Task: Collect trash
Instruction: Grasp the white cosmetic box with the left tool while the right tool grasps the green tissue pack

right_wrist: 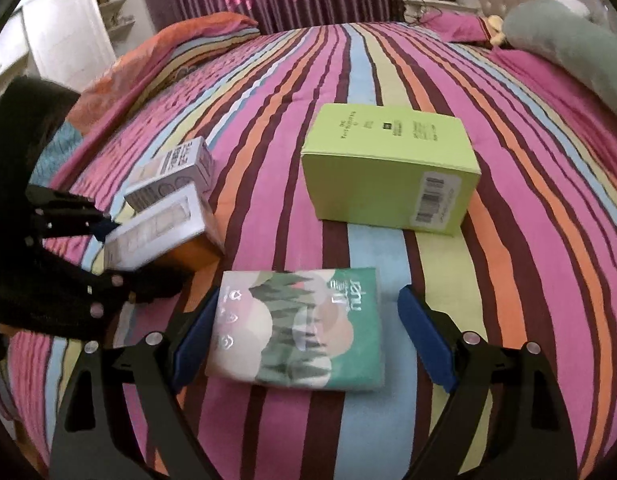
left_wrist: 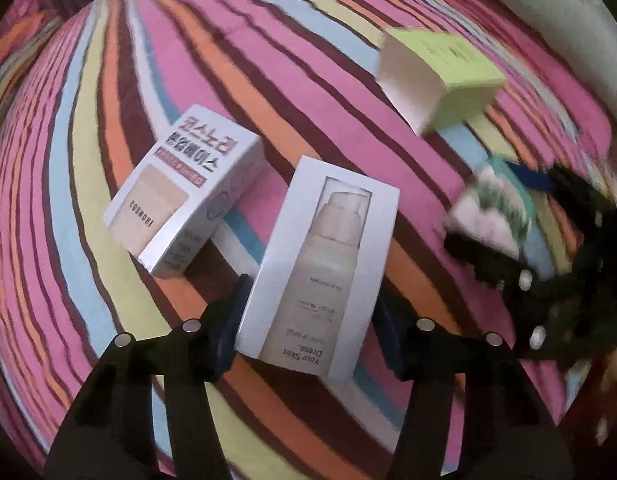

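Note:
On a striped bedspread lie several packages. In the left wrist view a white "Your Skin Dress" box (left_wrist: 320,268) lies between the open fingers of my left gripper (left_wrist: 312,328); its left pad (left_wrist: 232,320) is close to the box's edge. A white Cosnori box (left_wrist: 184,192) lies just left. In the right wrist view a green tissue pack (right_wrist: 300,328) lies between the open fingers of my right gripper (right_wrist: 312,340), with a gap at the right pad (right_wrist: 424,340). A lime-green box (right_wrist: 388,164) sits beyond it, and shows in the left wrist view (left_wrist: 440,76).
The two white boxes (right_wrist: 164,204) and my left gripper (right_wrist: 72,220) show at the left of the right wrist view. The bed (right_wrist: 528,240) has an orange pillow (right_wrist: 156,52) at the far left and a grey-green bolster (right_wrist: 580,48) at the far right. White shelves (right_wrist: 68,36) stand behind.

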The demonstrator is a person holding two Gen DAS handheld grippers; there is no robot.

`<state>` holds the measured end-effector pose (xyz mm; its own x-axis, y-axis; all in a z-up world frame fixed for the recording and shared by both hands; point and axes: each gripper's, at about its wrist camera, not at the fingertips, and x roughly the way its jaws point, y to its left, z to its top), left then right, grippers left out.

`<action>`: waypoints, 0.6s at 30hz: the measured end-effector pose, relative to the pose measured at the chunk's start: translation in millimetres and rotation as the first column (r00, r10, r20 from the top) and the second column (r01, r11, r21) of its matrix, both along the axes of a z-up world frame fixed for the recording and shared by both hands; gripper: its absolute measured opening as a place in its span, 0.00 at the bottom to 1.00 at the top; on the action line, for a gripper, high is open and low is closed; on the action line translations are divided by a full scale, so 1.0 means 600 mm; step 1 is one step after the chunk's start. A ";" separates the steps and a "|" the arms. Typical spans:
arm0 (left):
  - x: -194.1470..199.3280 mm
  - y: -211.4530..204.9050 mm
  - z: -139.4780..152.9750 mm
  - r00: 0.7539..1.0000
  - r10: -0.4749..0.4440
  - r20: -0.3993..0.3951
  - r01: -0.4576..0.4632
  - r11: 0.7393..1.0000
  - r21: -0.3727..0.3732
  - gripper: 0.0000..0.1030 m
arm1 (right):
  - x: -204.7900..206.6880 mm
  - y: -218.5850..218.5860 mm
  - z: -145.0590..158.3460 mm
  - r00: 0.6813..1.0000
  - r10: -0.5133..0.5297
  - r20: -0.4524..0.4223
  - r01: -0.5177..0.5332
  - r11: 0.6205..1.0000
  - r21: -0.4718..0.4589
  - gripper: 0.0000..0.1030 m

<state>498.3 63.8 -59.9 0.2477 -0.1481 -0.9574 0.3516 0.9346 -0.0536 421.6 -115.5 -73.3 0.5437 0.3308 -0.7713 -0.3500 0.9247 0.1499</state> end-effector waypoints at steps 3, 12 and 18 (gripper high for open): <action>0.008 -0.008 -0.001 0.999 0.013 0.029 -0.013 1.000 0.018 0.55 | -0.002 0.001 -0.003 1.000 0.011 0.006 -0.011 1.000 -0.016 0.80; -0.004 -0.034 -0.003 0.994 0.048 0.102 -0.052 0.998 0.040 0.50 | -0.029 0.005 0.002 0.999 -0.003 0.043 0.006 0.997 -0.080 0.64; -0.055 -0.009 0.011 0.982 0.134 0.132 -0.124 0.989 -0.078 0.50 | -0.053 -0.015 0.016 0.997 -0.043 0.060 0.047 0.996 -0.075 0.64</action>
